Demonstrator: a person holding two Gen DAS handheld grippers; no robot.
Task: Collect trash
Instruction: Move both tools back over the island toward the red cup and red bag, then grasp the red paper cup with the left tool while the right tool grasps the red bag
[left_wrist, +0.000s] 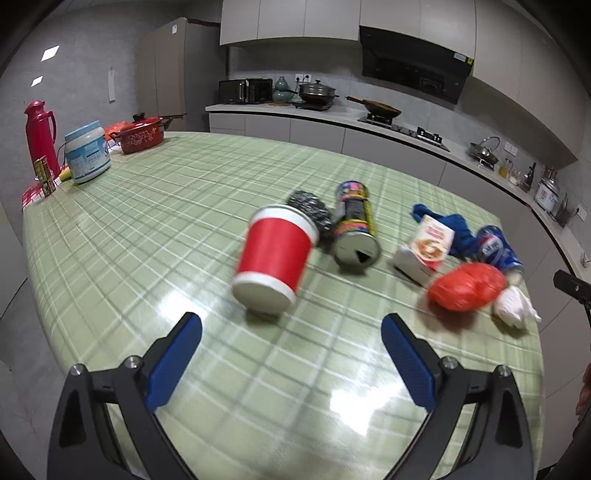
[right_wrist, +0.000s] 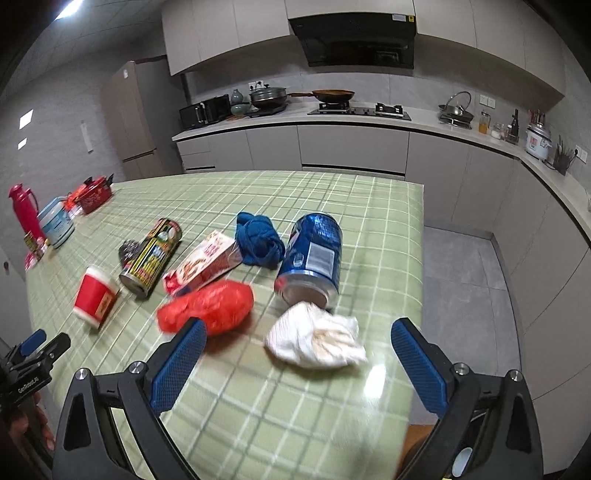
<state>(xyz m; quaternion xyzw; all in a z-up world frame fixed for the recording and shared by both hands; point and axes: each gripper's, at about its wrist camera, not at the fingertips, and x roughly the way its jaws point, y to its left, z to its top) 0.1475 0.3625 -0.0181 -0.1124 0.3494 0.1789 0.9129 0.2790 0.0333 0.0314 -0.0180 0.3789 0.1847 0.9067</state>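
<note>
Two grippers hang over a table (left_wrist: 122, 236) with a green checked cloth, and both are wide open with nothing in them.

Far on the left, at the table's back edge, stand a red flask (left_wrist: 40, 134), a pale blue tub (left_wrist: 88, 151) and a red pot (left_wrist: 142, 134). These sit well apart from the trash.

The left gripper (left_wrist: 291, 328) has its blue pads spread wide over bare cloth. Just past it lies a red paper cup (left_wrist: 275, 254) on its side, with its white bottom pointing at the gripper. Behind the cup is a dark metal scrubber (left_wrist: 312, 214), touching it. Next comes a black and yellow can (left_wrist: 354, 225), tipped over, touching the scrubber. Then there is a small food box (left_wrist: 424, 247), a blue cloth (left_wrist: 460, 229) behind it, and a blue soda can (left_wrist: 496, 249) lying down. A red plastic bag (left_wrist: 467, 286) sits in front of the box. A crumpled white tissue (left_wrist: 515, 306) lies at the far right, near the table edge.

The right gripper (right_wrist: 299, 338) is open wide too. The white tissue (right_wrist: 317, 336) lies just between its two pads, but the pads do not touch it. The red bag (right_wrist: 212, 306) is by the left pad. The blue soda can (right_wrist: 314, 258) lies just behind the tissue.
</note>
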